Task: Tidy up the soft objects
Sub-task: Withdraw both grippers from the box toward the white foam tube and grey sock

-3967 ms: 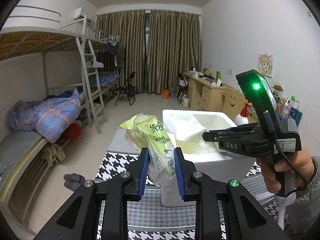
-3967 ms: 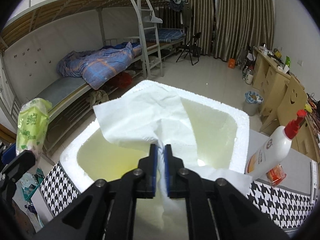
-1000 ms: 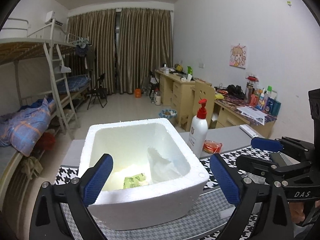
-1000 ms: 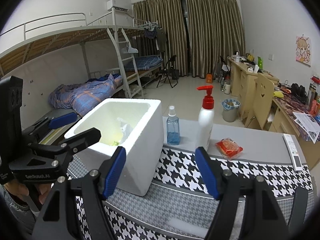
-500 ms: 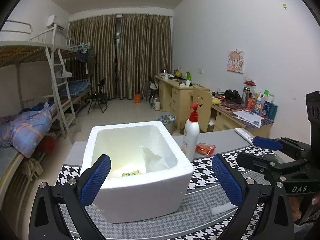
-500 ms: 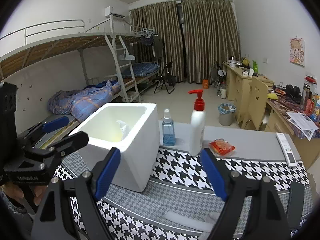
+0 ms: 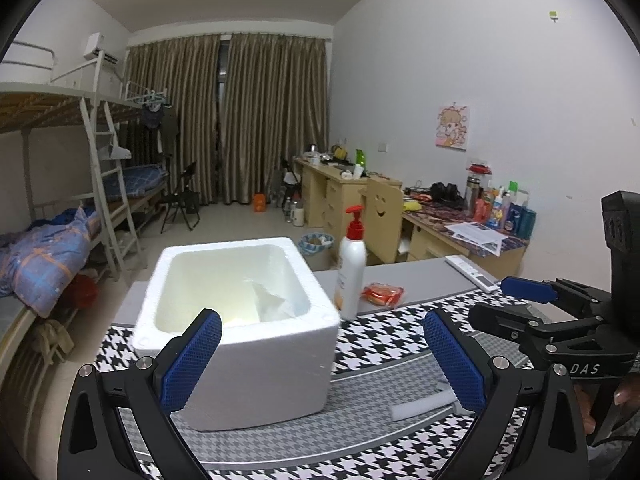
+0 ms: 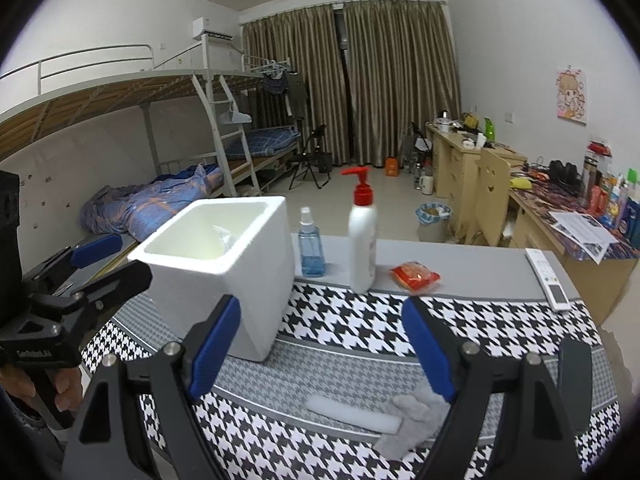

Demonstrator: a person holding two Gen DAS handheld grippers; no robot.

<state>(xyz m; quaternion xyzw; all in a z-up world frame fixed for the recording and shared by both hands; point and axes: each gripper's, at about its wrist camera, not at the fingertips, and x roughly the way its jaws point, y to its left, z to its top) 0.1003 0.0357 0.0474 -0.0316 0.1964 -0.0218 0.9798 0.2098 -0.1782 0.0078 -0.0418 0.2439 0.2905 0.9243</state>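
A white foam box (image 7: pixel 236 328) stands on the houndstooth tablecloth; it also shows in the right wrist view (image 8: pixel 224 264). White tissue (image 7: pixel 272 304) lies inside it. My left gripper (image 7: pixel 320 360) is open and empty, pulled back in front of the box. My right gripper (image 8: pixel 320 344) is open and empty, to the right of the box; it shows in the left wrist view (image 7: pixel 508 300). A grey cloth (image 8: pixel 412 420) and a white foam strip (image 8: pixel 352 414) lie on the table near the right gripper.
A white pump bottle with red top (image 8: pixel 362 236), a blue spray bottle (image 8: pixel 312 248), a red snack packet (image 8: pixel 414 274) and a remote (image 8: pixel 546 274) stand on the grey back part of the table. Bunk beds stand left, desks right.
Both grippers have let go of the green packet and the tissue, opened wide and drawn back from the box. The tissue now lies inside the box.
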